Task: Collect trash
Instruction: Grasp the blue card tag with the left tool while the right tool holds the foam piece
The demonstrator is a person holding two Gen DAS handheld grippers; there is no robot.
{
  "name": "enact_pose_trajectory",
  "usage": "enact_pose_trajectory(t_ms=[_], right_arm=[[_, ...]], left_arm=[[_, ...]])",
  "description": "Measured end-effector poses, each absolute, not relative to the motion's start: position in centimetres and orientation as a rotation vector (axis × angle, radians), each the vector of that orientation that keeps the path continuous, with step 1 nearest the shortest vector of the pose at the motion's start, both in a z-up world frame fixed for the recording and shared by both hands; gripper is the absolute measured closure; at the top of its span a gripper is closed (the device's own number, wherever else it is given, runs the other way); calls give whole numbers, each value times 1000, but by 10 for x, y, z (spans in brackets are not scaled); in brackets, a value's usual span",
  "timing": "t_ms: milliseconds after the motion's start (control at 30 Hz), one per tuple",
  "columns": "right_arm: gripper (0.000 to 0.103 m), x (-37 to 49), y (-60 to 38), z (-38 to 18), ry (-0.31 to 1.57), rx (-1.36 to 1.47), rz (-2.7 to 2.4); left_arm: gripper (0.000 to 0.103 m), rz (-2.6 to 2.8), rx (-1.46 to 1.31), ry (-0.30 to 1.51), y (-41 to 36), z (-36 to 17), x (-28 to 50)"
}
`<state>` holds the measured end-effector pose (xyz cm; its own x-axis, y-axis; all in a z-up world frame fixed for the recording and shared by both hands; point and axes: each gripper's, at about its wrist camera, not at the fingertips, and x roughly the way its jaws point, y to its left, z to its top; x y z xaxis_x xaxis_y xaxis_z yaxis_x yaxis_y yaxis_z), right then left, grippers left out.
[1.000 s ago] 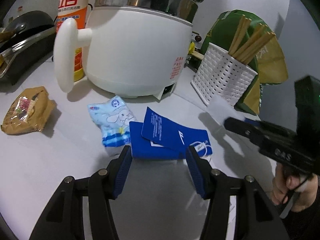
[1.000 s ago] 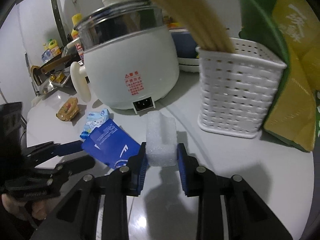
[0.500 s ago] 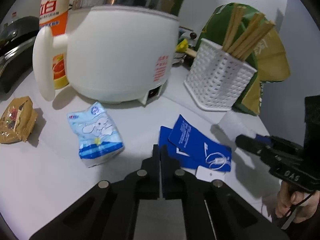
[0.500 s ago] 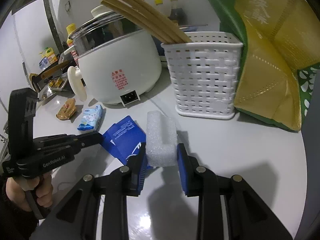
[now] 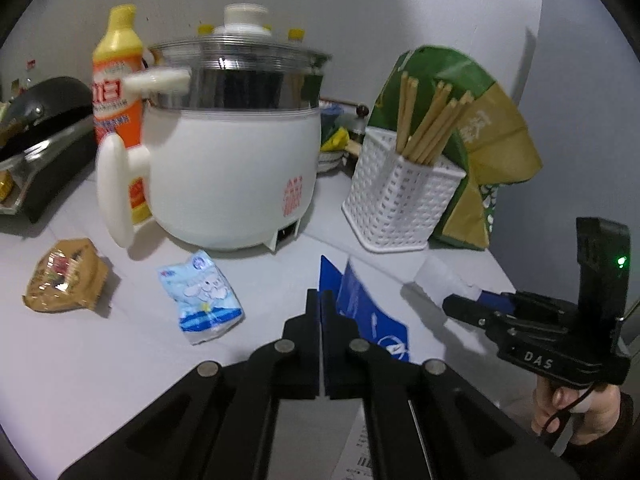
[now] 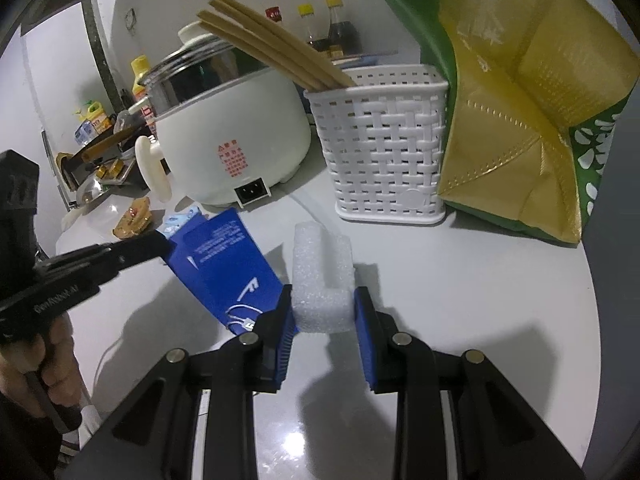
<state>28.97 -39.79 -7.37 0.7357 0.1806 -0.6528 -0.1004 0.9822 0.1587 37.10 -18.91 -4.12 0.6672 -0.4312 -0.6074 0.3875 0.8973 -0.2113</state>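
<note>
The big white cooking pot sits on the tabletop. In front of the pot, the left tool is squeezed tight on a blue paper packet. Just beside that, the right tool grips a white foam piece.

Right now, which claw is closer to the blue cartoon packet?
Left. The left claw, pinching the blue paper, sits just beside the blue cartoon packet. The right claw, holding white foam, is farther.
</note>
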Motion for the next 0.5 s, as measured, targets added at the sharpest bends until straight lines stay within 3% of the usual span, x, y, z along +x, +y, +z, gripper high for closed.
enact_pose_trajectory(t_ms=[500], right_arm=[[77,252,-363,-45,673,75,189]], left_arm=[[103,-463,-53,595,-160,4,322]])
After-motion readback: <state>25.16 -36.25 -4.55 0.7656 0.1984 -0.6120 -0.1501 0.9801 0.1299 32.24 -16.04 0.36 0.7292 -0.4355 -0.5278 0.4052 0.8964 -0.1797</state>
